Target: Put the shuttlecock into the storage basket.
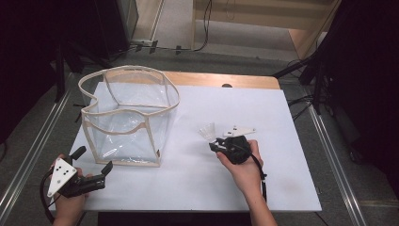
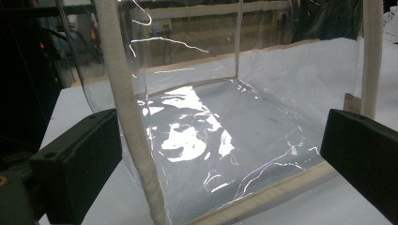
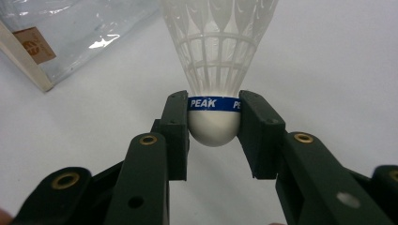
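Note:
A white plastic shuttlecock (image 3: 213,119) with a blue band is clamped at its round base by my right gripper (image 3: 213,124); its skirt points away from the jaws. From above, the shuttlecock (image 1: 207,131) sits just over the white table, with the right gripper (image 1: 217,144) to the right of a clear bag. The clear plastic bag (image 1: 127,115) with cream trim stands open at the table's left. My left gripper (image 1: 96,162) is open near the table's front left corner, jaws spread toward the bag's near corner (image 2: 136,140).
The white table top (image 1: 197,179) covers a wooden table whose back edge (image 1: 221,80) shows. Dark stands and cables surround the table on the floor. Open table space lies in front of and to the right of the bag.

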The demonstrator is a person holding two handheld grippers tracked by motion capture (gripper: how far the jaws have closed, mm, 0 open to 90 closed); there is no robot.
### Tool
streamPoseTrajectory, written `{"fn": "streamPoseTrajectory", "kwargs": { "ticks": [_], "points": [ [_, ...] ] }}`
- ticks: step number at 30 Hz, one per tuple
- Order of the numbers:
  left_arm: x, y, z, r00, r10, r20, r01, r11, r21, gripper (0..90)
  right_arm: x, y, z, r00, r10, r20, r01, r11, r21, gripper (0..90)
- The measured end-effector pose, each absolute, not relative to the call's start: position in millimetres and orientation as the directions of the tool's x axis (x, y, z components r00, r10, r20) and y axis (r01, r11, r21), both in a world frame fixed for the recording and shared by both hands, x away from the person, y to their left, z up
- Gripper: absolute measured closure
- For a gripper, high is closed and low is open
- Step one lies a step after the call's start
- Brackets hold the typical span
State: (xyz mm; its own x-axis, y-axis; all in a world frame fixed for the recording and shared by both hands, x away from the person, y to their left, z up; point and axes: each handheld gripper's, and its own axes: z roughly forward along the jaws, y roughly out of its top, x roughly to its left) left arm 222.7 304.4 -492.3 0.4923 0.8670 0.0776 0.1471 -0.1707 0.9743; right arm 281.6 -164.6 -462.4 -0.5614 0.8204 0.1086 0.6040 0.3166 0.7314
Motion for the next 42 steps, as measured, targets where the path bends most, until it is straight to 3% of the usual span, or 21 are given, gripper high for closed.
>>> {"fn": "streamPoseTrajectory", "kwargs": {
  "ticks": [42],
  "points": [
    [222,305,-493,0.507,0.859,0.074,0.145,-0.170,0.975,0.3,293,-155,-424,-0.602,0.794,0.082,0.535,0.325,0.780,62.8]
  ]
}}
